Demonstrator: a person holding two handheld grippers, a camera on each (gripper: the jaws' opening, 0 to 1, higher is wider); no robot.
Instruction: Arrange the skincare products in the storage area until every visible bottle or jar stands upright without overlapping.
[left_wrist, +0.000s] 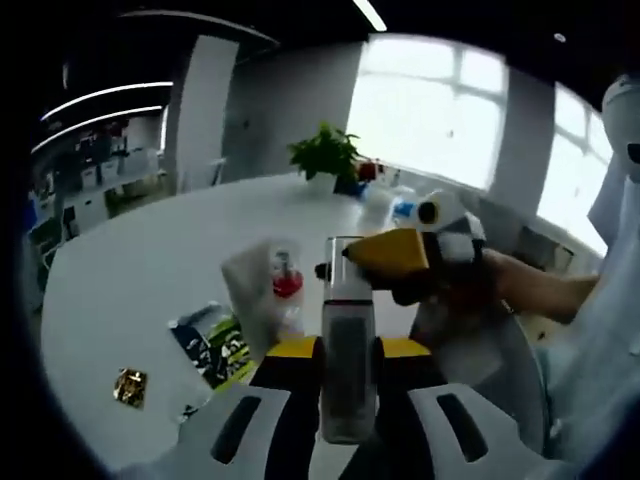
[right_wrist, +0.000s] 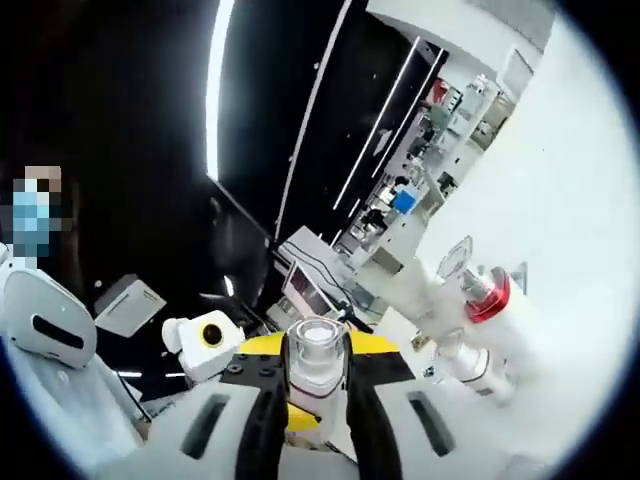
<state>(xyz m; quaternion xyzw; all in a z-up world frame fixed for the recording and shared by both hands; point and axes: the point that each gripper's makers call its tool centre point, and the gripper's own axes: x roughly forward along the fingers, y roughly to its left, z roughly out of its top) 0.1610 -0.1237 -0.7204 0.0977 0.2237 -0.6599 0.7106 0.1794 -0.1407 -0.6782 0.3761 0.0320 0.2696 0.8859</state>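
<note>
Low in the frame, the left gripper (left_wrist: 348, 385) grasps a clear bottle (left_wrist: 348, 340), while the right gripper (right_wrist: 316, 400) clenches a capped bottle (right_wrist: 316, 365).

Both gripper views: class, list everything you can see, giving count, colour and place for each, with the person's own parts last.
Table: one, white, round.
Tall bottle: one, clear with grey band, between the left jaws.
Clear-capped bottle: one, between the right jaws.
Red-collared bottle: one, white, on the table.
Potted plant: one, green, far table edge.
Packet: one, green and black, lying flat.
Gold wrapper: one, near edge.
Left gripper: yellow and black.
Right gripper: yellow and black.
</note>
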